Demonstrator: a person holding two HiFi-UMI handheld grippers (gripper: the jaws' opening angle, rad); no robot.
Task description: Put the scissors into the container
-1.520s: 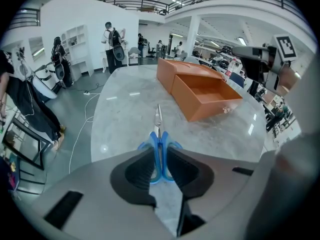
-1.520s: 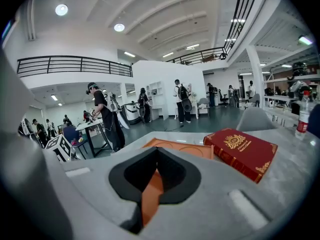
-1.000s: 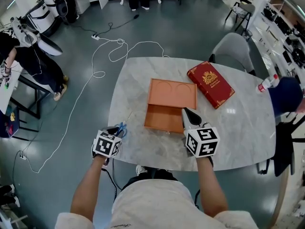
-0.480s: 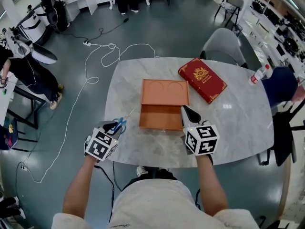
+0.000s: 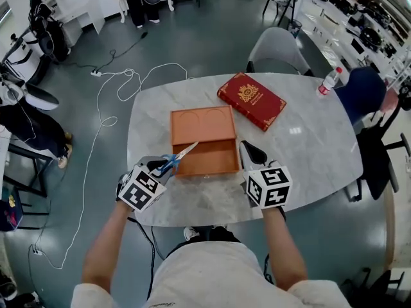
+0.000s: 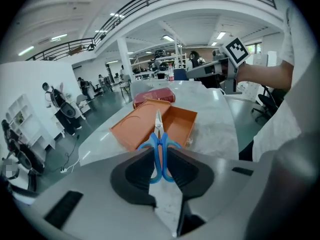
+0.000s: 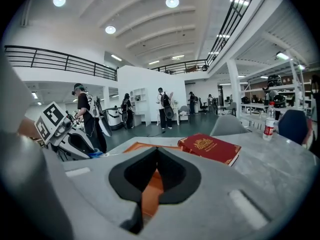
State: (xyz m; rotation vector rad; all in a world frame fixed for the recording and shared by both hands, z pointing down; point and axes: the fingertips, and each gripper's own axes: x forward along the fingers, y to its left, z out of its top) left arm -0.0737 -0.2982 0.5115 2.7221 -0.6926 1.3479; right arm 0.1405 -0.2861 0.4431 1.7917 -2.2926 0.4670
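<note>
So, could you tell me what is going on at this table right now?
A person works with a gripper in each hand. The left gripper is clamped on the handles of the blue-handled scissors, with the blades pointing over the open orange box on the marble table. The scissors are not yet inside. The right gripper is shut and empty beside the box.

The open tray of the orange container [image 5: 212, 156] lies bare at frame centre, hemmed by the closed right claw [image 5: 246, 147] just beside its right wall and by scissors [image 5: 180, 158], gripped in the left claw [image 5: 159, 167], angling over its left edge. A red book [image 5: 252, 100] occupies the upper right, while the bench [image 5: 321, 146] at right lies bare.
</note>
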